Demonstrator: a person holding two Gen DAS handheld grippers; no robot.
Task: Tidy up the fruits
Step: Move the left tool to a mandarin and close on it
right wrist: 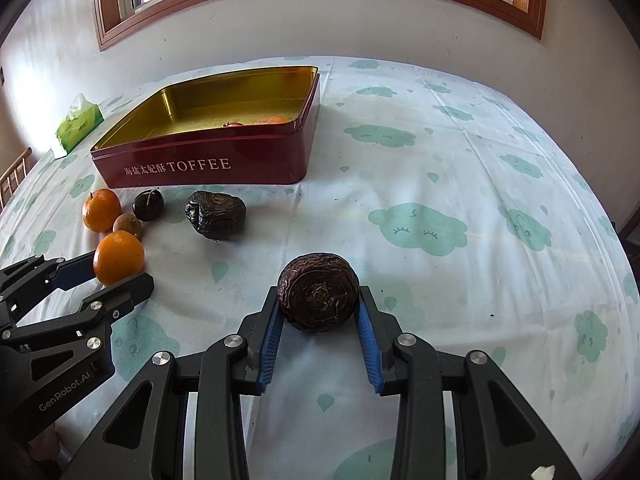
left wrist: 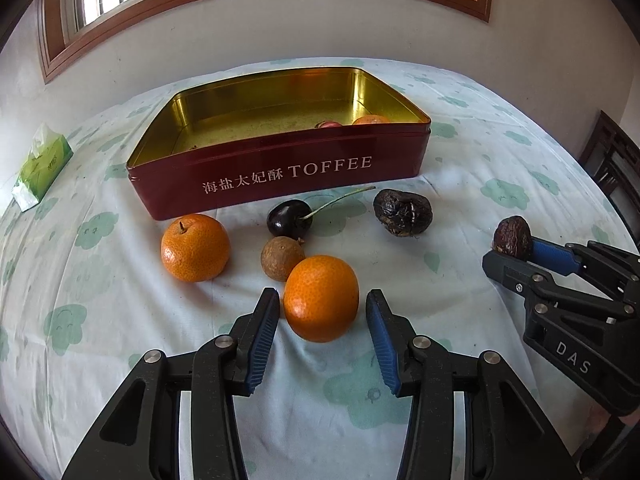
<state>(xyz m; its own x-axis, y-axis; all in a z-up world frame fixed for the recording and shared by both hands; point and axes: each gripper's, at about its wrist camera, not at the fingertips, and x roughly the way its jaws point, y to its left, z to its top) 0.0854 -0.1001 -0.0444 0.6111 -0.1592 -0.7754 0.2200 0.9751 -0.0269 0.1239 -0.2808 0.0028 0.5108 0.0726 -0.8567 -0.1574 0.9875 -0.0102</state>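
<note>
A red TOFFEE tin (left wrist: 280, 176) with a gold inside stands at the back, with an orange (left wrist: 370, 119) and a small pink fruit (left wrist: 330, 124) in it. On the cloth lie two oranges (left wrist: 195, 247), a dark cherry (left wrist: 289, 218), a brown longan (left wrist: 281, 258) and a wrinkled dark fruit (left wrist: 403, 212). My left gripper (left wrist: 322, 312) is open, its fingers on either side of the near orange (left wrist: 321, 298). My right gripper (right wrist: 319, 302) is shut on a second wrinkled dark fruit (right wrist: 318, 291), resting on the cloth.
A green tissue pack (left wrist: 42, 166) lies at the far left of the table. A white cloth with green cloud prints (right wrist: 460, 200) covers the table. A dark wooden chair (left wrist: 612, 168) stands at the right edge. A wall with a window is behind.
</note>
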